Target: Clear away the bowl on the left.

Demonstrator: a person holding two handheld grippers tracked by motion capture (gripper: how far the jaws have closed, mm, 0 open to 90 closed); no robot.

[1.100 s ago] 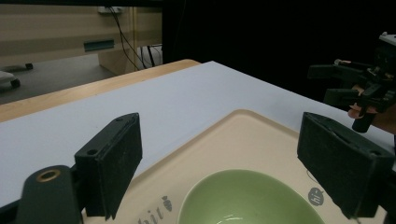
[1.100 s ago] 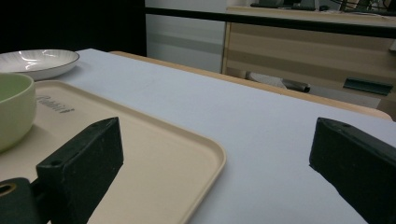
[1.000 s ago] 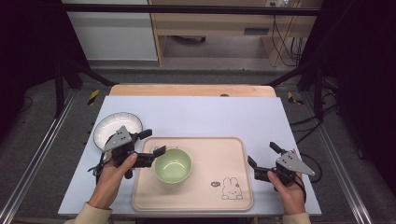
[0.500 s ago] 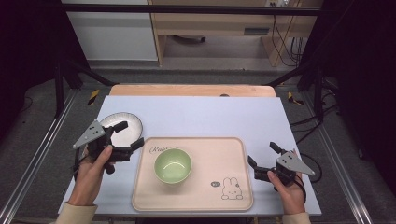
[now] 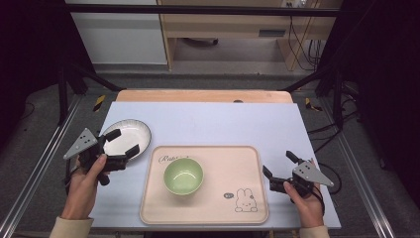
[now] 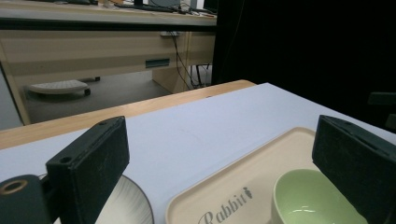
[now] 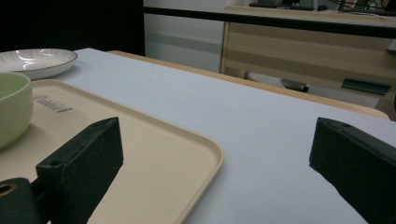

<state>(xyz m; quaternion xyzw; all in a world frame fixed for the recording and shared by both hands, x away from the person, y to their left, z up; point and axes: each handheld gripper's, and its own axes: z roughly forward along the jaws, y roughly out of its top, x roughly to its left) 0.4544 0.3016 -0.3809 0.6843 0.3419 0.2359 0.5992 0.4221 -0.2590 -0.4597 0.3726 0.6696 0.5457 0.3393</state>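
Observation:
A light green bowl (image 5: 183, 175) stands on the left half of a beige tray (image 5: 233, 168) printed with a rabbit. Left of the tray lies a white plate (image 5: 130, 132) with a dark rim. My left gripper (image 5: 122, 143) hovers open over the plate's near edge, nothing between its jaws. In the left gripper view the plate (image 6: 133, 205) lies low between the jaws and the bowl (image 6: 308, 198) sits by the right jaw. My right gripper (image 5: 278, 165) is open just off the tray's right edge, holding nothing. The right gripper view has the bowl (image 7: 13, 109) and plate (image 7: 35, 59) at its left.
A pale blue mat (image 5: 218, 121) covers the wooden table (image 5: 198, 96). Black frame posts and cables stand around the table on the floor. A wooden desk (image 5: 233, 25) stands beyond the far edge. The tray's right half is bare apart from the rabbit print (image 5: 246, 200).
My left gripper has pulled away from the green bowl to the left and now hangs open over the plate's edge. The bowl stays on the tray. The right gripper has not moved.

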